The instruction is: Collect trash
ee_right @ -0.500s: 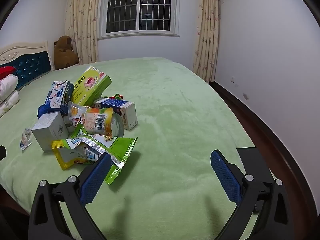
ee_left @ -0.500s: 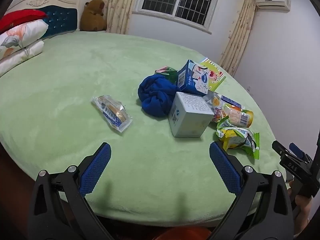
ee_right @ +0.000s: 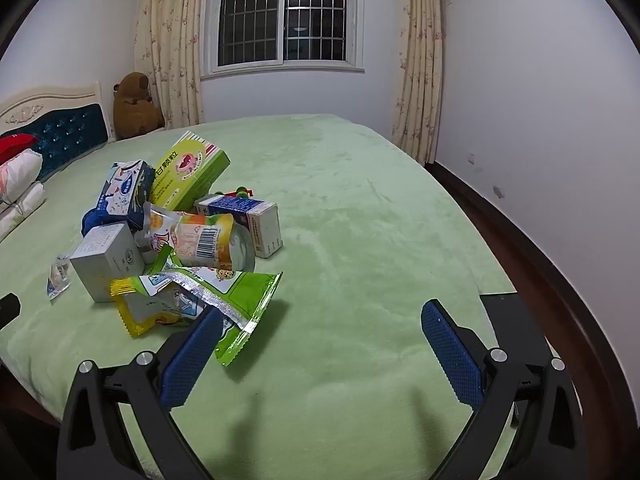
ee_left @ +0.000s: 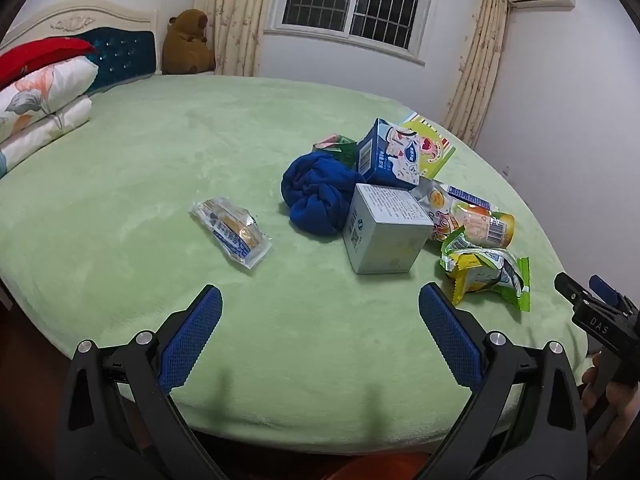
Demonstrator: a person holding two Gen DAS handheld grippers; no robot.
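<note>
Trash lies in a pile on the green bed. A clear snack wrapper lies apart on the left. A grey box, a blue carton, a yellow-orange pouch and a green-yellow bag lie to the right. My left gripper is open and empty above the bed's near edge. My right gripper is open and empty, its left finger just before the green-yellow bag. The grey box, green box and white-blue box lie beyond.
A blue cloth lies against the pile. Pillows and a headboard stand at the far left, with a brown plush bear. A wall runs close along the bed's right side. The right gripper shows in the left wrist view.
My right gripper has moved slightly forward and left toward the green-yellow bag. The left gripper has barely moved.
</note>
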